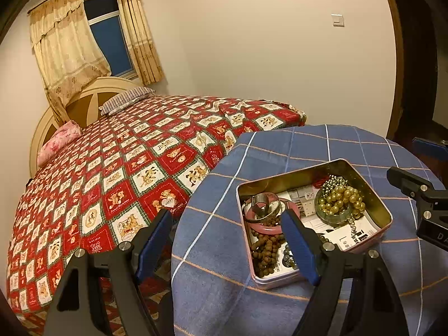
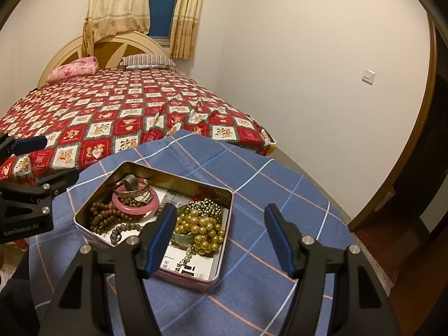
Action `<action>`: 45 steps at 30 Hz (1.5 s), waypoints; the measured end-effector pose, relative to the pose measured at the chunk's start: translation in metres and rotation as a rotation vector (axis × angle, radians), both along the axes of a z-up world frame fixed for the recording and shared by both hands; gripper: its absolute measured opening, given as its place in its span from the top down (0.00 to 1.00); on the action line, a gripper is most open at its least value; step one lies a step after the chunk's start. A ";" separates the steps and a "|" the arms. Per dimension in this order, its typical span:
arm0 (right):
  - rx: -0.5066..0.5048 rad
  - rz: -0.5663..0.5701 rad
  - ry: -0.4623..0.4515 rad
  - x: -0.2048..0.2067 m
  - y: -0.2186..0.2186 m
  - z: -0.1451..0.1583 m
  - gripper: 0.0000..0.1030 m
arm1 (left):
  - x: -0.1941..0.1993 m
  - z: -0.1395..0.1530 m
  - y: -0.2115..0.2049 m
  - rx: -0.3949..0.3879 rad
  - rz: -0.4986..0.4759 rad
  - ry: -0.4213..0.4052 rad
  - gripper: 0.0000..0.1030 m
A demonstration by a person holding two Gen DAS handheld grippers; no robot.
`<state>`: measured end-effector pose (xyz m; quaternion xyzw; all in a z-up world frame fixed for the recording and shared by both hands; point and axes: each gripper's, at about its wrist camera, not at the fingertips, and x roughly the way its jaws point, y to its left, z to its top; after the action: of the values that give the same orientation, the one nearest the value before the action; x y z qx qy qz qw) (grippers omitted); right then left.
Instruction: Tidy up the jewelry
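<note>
- Open tin box [image 2: 224,254] full of jewelry on the blue checked tablecloth [image 2: 266,196], right by the bed [image 2: 112,106]
- Left tongs [image 1: 228,228] wide apart, holding nothing, box under the right-hand finger
- Right tongs [image 2: 221,224] spread, empty, box under the left-hand finger
- Gold beads [image 2: 201,228] beside the pink bangle [image 2: 134,208]

"GenRobot.AI" stands in pale letters on the black body of the left gripper [image 2: 26,165], off to the left of the right gripper's fingers. Its partner, the right gripper [image 1: 414,162], shows only "DA" at the frame edge. Printed paper [image 2: 186,268] lining the tin [image 2: 84,210] carries large black characters, too blurred to read.
</note>
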<state>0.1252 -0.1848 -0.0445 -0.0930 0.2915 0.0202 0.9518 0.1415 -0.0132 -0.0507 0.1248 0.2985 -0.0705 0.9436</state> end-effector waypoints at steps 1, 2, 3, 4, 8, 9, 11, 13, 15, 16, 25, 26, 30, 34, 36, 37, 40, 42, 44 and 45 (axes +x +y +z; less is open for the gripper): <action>0.000 0.000 -0.002 0.000 0.000 0.000 0.35 | -0.001 0.001 0.000 -0.001 -0.002 -0.002 0.22; 0.001 -0.001 -0.004 -0.001 0.000 0.001 0.35 | -0.001 0.002 0.000 -0.001 -0.003 -0.003 0.22; 0.002 -0.001 -0.005 -0.001 0.000 0.001 0.35 | -0.001 0.003 -0.001 -0.001 -0.004 -0.004 0.22; 0.003 -0.001 -0.006 -0.002 0.000 0.001 0.35 | -0.002 0.004 -0.001 0.000 -0.006 -0.006 0.22; 0.005 0.000 -0.006 -0.003 0.000 0.001 0.34 | -0.003 0.006 -0.004 0.007 -0.010 -0.010 0.22; 0.008 0.001 -0.006 -0.003 0.000 0.001 0.34 | -0.003 0.006 -0.004 0.008 -0.010 -0.010 0.22; 0.006 0.000 -0.007 -0.003 -0.001 0.001 0.34 | -0.002 0.006 -0.005 0.006 -0.012 -0.011 0.22; 0.007 -0.001 -0.006 -0.004 -0.001 0.001 0.34 | -0.003 0.006 -0.005 0.005 -0.012 -0.012 0.22; 0.008 -0.002 -0.006 -0.004 0.000 0.001 0.34 | -0.003 0.006 -0.005 0.006 -0.012 -0.012 0.22; 0.005 -0.001 -0.007 -0.004 0.000 0.001 0.34 | -0.003 0.006 -0.005 0.008 -0.012 -0.013 0.22; 0.008 -0.001 -0.010 -0.005 -0.003 0.001 0.32 | -0.003 0.009 -0.009 0.013 -0.018 -0.016 0.22; 0.009 -0.001 -0.010 -0.005 -0.003 0.001 0.32 | -0.003 0.009 -0.009 0.016 -0.020 -0.018 0.22; 0.010 -0.001 -0.009 -0.004 -0.003 0.001 0.32 | -0.004 0.008 -0.009 0.014 -0.020 -0.018 0.22; 0.008 -0.002 -0.010 -0.004 -0.003 0.001 0.32 | -0.004 0.008 -0.010 0.015 -0.021 -0.016 0.22; 0.011 -0.002 -0.010 -0.005 -0.003 0.001 0.32 | -0.004 0.008 -0.010 0.016 -0.021 -0.017 0.22; 0.011 -0.003 -0.011 -0.005 -0.003 0.001 0.32 | -0.004 0.008 -0.010 0.015 -0.021 -0.017 0.22; 0.012 -0.002 -0.011 -0.005 -0.003 0.001 0.32 | -0.004 0.008 -0.011 0.014 -0.017 -0.023 0.22; 0.013 -0.001 -0.014 -0.005 -0.004 0.002 0.32 | -0.005 0.008 -0.012 0.012 -0.018 -0.030 0.22; 0.012 -0.001 -0.016 -0.005 -0.004 0.002 0.32 | -0.006 0.008 -0.012 0.015 -0.016 -0.034 0.22; 0.012 -0.002 -0.016 -0.005 -0.004 0.002 0.32 | -0.006 0.009 -0.011 0.016 -0.015 -0.033 0.22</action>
<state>0.1200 -0.1888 -0.0424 -0.0871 0.2836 0.0203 0.9547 0.1357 -0.0243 -0.0421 0.1357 0.2823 -0.0730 0.9469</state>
